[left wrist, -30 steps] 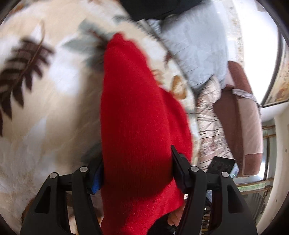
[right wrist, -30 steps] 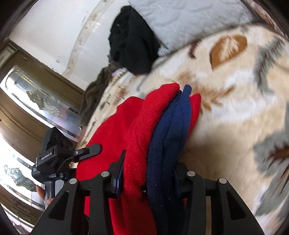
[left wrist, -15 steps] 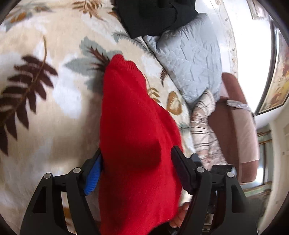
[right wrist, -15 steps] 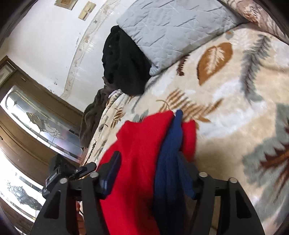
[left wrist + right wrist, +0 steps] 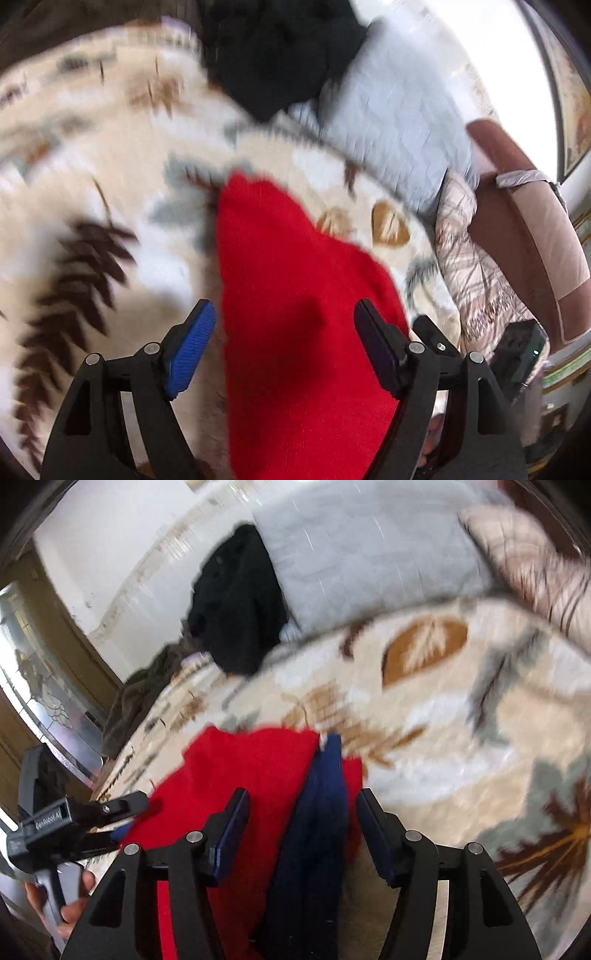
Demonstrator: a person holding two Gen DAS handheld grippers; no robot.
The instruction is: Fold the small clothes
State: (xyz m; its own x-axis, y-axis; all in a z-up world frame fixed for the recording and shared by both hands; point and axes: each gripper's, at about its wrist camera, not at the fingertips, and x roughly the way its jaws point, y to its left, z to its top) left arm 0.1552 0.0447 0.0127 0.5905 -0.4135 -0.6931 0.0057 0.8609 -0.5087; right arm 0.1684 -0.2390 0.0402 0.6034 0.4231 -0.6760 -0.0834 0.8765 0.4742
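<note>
A red knit garment (image 5: 295, 314) with a navy blue band (image 5: 321, 812) lies folded on the leaf-patterned blanket (image 5: 92, 147). My left gripper (image 5: 284, 325) is open, its jaws standing apart on either side of the red cloth, with the blue pad (image 5: 192, 347) clear of it. My right gripper (image 5: 301, 819) is open too, straddling the red cloth (image 5: 243, 775) and navy band. The left gripper shows in the right wrist view (image 5: 122, 812) at the garment's far edge. Both views are motion-blurred.
A grey quilted pillow (image 5: 399, 122) and a black garment (image 5: 280, 55) lie at the head of the bed. A striped cushion (image 5: 476, 266) and a brown chair (image 5: 524, 229) stand to the right. A dark olive cloth (image 5: 147, 690) lies by the cabinet.
Both grippers have opened and let go of the garment. It now lies on the blanket, and both grippers have pulled back a little from it.
</note>
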